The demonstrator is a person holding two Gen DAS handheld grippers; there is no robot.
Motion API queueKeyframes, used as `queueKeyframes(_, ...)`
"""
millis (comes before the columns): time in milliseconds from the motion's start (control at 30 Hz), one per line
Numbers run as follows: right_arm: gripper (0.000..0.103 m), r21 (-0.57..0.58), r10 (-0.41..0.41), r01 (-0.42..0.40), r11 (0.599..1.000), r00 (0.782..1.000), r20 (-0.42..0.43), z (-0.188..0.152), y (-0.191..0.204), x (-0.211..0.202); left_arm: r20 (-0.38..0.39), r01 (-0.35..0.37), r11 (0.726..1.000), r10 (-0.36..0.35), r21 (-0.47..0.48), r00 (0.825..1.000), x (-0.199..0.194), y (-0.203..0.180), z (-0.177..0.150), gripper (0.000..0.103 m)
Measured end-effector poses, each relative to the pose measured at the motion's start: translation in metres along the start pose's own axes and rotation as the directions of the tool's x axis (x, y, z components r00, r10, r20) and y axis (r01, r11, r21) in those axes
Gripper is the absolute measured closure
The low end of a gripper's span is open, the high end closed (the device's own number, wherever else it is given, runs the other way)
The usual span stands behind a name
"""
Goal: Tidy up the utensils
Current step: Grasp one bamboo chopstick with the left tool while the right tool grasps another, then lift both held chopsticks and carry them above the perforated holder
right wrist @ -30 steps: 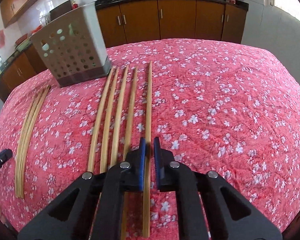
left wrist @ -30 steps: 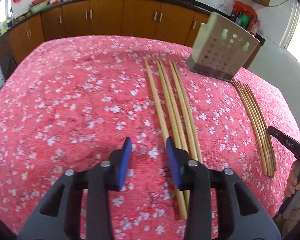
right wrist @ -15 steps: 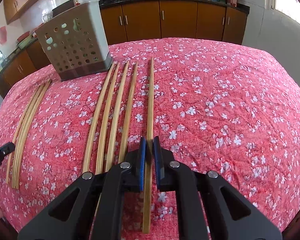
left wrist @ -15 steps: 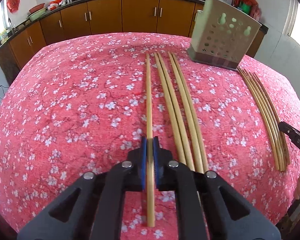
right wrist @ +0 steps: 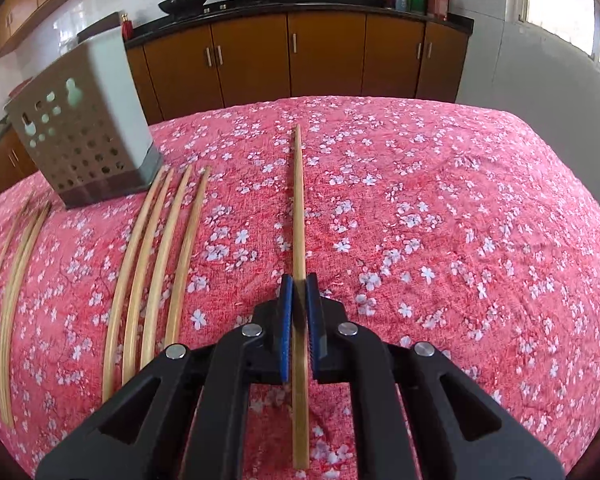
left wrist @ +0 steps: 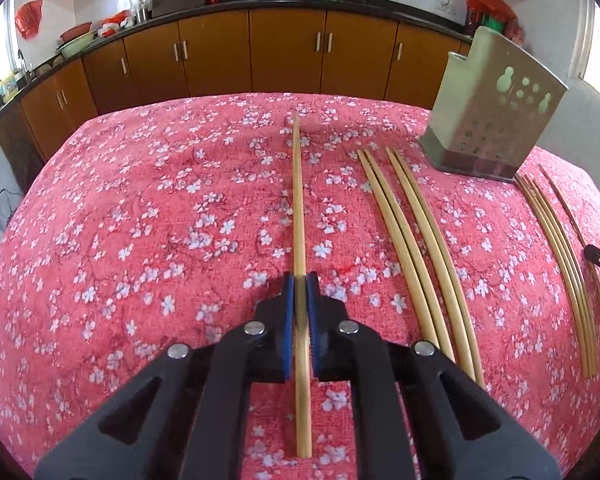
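Two claws, left claw [left wrist: 299,280] and right claw [right wrist: 299,280], each clenched on one chopstick [left wrist: 298,200] [right wrist: 299,208] beside the holder [left wrist: 488,116]; I fear thin sticks pivoting loose.

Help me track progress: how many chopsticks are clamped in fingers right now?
2: the left chopstick, in the left gripper's fingers; the right chopstick, in the right gripper's fingers. None seems hidden.

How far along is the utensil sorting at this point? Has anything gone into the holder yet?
Done: nothing that shows; no chopstick is seen sticking out of the perforated holder. In hand: the left gripper is shut on one chopstick, and the right gripper is shut on another. Left: four loose chopsticks and a second bundle lie on the floral cloth.
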State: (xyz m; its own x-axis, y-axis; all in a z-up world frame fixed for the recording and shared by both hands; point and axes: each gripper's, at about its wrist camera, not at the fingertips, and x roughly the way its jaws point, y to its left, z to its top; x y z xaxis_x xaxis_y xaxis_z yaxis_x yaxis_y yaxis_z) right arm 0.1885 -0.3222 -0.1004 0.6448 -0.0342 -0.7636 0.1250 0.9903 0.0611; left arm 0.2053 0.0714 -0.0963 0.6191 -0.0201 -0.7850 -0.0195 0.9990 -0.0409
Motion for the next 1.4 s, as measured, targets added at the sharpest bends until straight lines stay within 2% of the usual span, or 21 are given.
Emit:
queueKeyframes(100, 0.095, 0.011, 0.014, -0.014, 1.000, 1.000, 0.001, -0.001, -0.004, -0.001, 0.002, 0.018, 1.000, -0.018, -0.022, 1.000, -0.001, 0.003, -0.001, 0.093)
queueKeyframes(467, 0.094, -0.009, 0.020, -0.020, 1.000, 1.000, 0.001, -0.026, -0.007, -0.019, -0.012, -0.032, 0.999, 0.031, -0.017, 0.999, -0.016, 0.004, -0.016, 0.091)
queueKeyframes(600, 0.095, -0.026, 0.016, -0.016, 1.000, 1.000, -0.005, -0.025, -0.006, -0.019, -0.007, -0.051, 0.998, 0.051, 0.021, 0.999, -0.018, -0.001, -0.018, 0.094)
queueKeyframes(667, 0.095, -0.013, 0.021, -0.020, 1.000, 1.000, 0.019, -0.020, -0.007, -0.027, -0.004, -0.043, 0.999, 0.043, 0.026, 0.999, -0.023, -0.002, -0.015, 0.094)
queueKeyframes(767, 0.095, -0.008, 0.033, -0.032, 0.999, 0.992, 0.119, -0.003, -0.009, -0.056, 0.068, -0.039, 0.999, 0.037, 0.031, 0.997, -0.049, 0.000, -0.003, 0.094)
queueKeyframes(933, 0.095, -0.029, 0.047, -0.040, 0.999, 0.957, 0.287, 0.032, -0.006, -0.105, 0.221, -0.019, 1.000, 0.017, 0.007, 0.975, -0.103, 0.007, 0.031, 0.095)
queueKeyframes(1067, 0.095, -0.029, 0.058, -0.050, 0.998, 0.931, 0.360, 0.050, -0.005, -0.127, 0.320, -0.024, 1.000, 0.025, -0.006, 0.947, -0.136, 0.008, 0.058, 0.095)
queueKeyframes(1267, 0.095, -0.029, 0.061, -0.055, 0.998, 0.916, 0.397, 0.074, 0.001, -0.139, 0.365, -0.048, 0.999, 0.050, -0.015, 0.930, -0.152, 0.007, 0.087, 0.095)
queueKeyframes(1333, 0.095, -0.032, 0.077, -0.070, 0.997, 0.897, 0.436, 0.089, 0.006, -0.153, 0.388, -0.045, 0.999, 0.045, -0.009, 0.920, -0.161, 0.002, 0.098, 0.095)
queueKeyframes(1400, 0.095, -0.037, 0.099, -0.093, 0.995, 0.868, 0.486, 0.103, 0.012, -0.172, 0.428, -0.029, 1.000, 0.026, 0.001, 0.903, -0.176, -0.006, 0.114, 0.095)
